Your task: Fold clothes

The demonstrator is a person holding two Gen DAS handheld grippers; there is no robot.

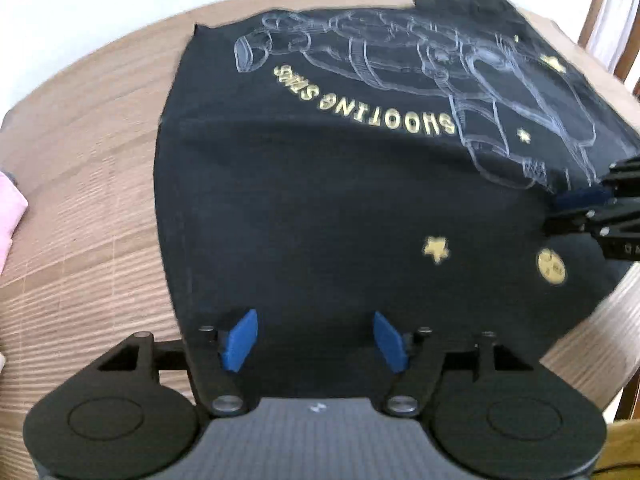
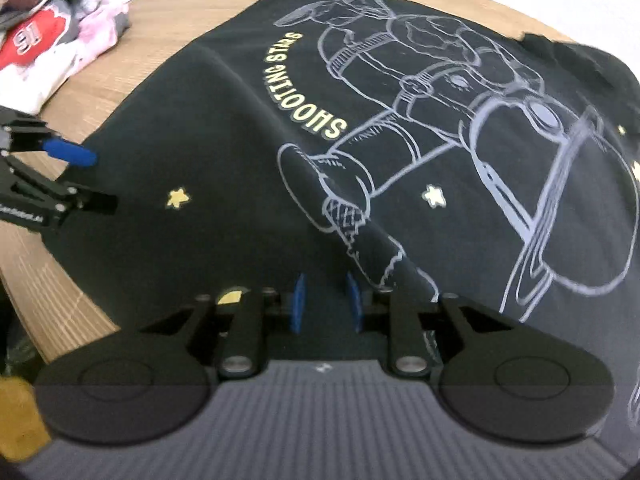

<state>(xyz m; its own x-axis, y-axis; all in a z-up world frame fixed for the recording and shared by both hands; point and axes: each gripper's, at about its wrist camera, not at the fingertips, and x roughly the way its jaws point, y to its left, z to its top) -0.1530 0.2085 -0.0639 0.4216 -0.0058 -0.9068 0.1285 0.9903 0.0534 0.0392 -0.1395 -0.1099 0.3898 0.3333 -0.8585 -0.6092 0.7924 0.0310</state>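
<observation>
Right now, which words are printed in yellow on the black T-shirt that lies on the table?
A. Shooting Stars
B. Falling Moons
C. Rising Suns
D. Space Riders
A: the yellow lettering curving beside the astronaut drawing on the black T-shirt reads "Shooting Stars".

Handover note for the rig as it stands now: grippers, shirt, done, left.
Left gripper: open, nothing between the pads, over the shirt's near edge.
Right gripper: part open, pads apart, nothing clamped as far as the frames show, over the black fabric.
Shirt: black, print side up, spread on the round wooden table; one ridge runs through the cloth, the collar end is rumpled.
Other clothes lie piled at the table's far left edge.
Done: shirt laid out; no clean fold visible yet.
Left: grip the edges and make the folds, then likely the pile.
</observation>
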